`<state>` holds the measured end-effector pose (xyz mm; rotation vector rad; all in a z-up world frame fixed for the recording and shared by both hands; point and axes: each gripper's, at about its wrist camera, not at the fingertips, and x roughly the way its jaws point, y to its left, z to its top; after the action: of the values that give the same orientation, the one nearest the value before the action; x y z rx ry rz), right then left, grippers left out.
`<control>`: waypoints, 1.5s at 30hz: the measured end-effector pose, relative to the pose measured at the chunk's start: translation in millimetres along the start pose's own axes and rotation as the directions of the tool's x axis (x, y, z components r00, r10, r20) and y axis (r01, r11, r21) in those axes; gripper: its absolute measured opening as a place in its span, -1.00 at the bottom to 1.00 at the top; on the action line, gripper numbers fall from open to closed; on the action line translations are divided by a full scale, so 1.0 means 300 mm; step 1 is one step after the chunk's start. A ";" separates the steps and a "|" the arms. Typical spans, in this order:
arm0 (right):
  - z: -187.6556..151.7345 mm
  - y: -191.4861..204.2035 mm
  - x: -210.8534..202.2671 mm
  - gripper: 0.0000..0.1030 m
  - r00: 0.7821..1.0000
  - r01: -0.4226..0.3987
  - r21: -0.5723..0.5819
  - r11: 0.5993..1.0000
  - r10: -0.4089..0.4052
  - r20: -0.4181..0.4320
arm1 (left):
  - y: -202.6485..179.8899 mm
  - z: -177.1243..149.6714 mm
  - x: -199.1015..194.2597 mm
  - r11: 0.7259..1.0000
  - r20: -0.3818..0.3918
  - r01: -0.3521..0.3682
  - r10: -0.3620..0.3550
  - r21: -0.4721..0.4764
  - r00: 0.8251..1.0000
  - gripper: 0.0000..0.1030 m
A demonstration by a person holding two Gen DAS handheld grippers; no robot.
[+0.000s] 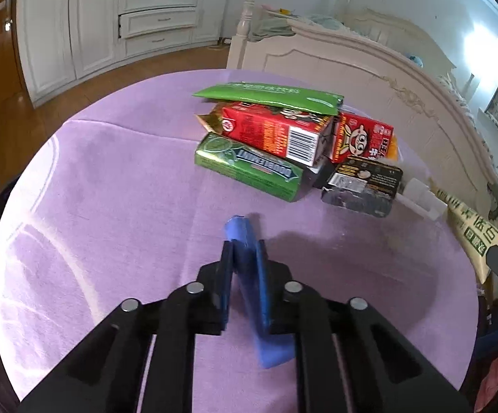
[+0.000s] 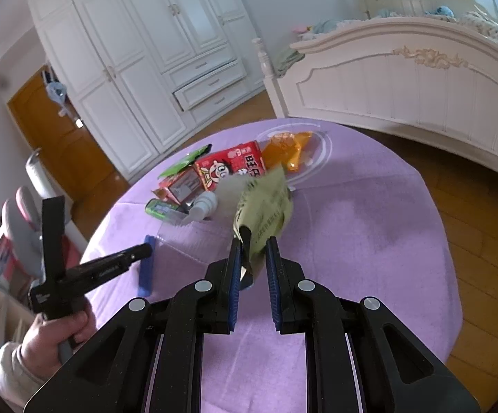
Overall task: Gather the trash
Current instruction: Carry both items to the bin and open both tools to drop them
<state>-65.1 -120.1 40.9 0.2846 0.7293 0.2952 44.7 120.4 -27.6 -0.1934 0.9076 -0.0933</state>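
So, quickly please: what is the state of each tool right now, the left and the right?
Left tool: closed on a flat blue piece.
Right tool: closed on the edge of a pale green paper packet, lifted off the purple table.

hidden: white bottle (image 2: pixel 203 204) partly behind cartons | blurred: green packet (image 2: pixel 266 213) print | cut-off: sleeve (image 2: pixel 11 371)

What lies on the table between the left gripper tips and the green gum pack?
Only bare purple tablecloth lies between the left gripper and the green gum pack, as the left wrist view shows.
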 end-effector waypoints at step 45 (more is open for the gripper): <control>0.095 1.127 0.666 -0.76 0.820 -0.525 -0.221 0.822 0.419 -0.390 | 0.933 -0.047 -0.406 0.943 0.301 0.002 0.105 -0.334 0.948 -0.81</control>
<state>40.4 259.0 59.4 0.1032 0.9165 0.9563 -41.6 412.4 0.5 -0.4837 0.6014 0.1399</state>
